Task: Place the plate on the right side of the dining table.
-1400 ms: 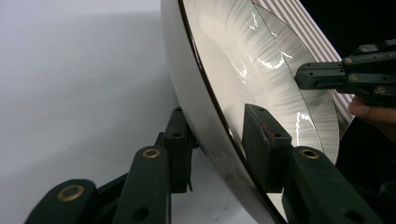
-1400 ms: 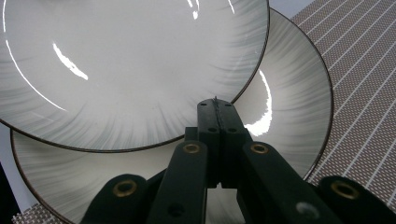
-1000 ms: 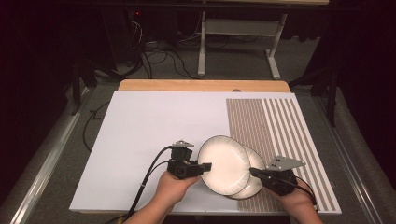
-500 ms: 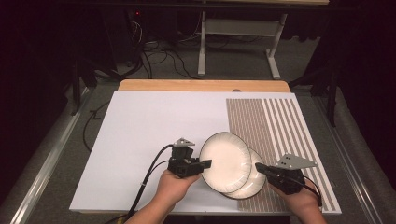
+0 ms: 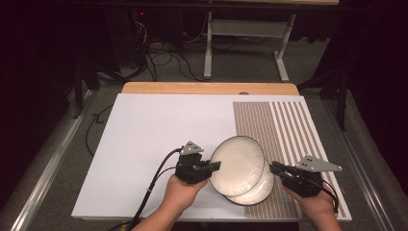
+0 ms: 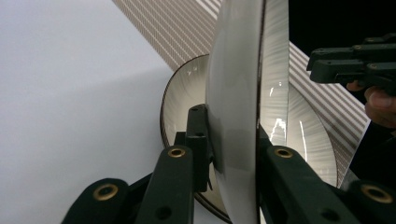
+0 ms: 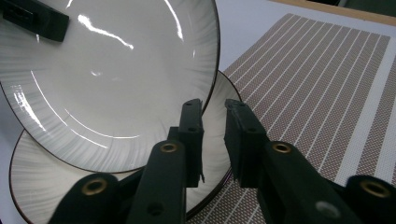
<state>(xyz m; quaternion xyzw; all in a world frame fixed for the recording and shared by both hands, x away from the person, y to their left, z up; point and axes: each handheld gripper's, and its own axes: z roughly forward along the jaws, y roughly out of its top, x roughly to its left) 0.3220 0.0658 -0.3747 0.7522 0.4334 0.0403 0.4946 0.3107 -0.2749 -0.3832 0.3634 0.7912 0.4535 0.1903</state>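
Two white plates with dark rims are near the table's front edge. The upper plate (image 5: pixel 236 163) (image 6: pixel 238 116) (image 7: pixel 116 70) is lifted and tilted, and my left gripper (image 5: pixel 215 166) (image 6: pixel 231 126) is shut on its left rim. The lower plate (image 5: pixel 257 190) (image 6: pixel 182 98) (image 7: pixel 46 186) lies flat beneath it, half on the striped placemat (image 5: pixel 284 125). My right gripper (image 5: pixel 274 167) (image 7: pixel 214 107) hovers just right of the plates. Its jaws have just been opening and stand a narrow gap apart with nothing between them.
The plates sit on a white board (image 5: pixel 159 130) whose wooden edge (image 5: pixel 207 88) runs along the back. The placemat covers the board's right side. Cables and table legs stand on the floor beyond. Both hands come in from the bottom.
My right gripper has drawn back a little to the right, off the plates' rims, and its jaws have parted. The left gripper keeps its hold and the upper plate has tilted up slightly.
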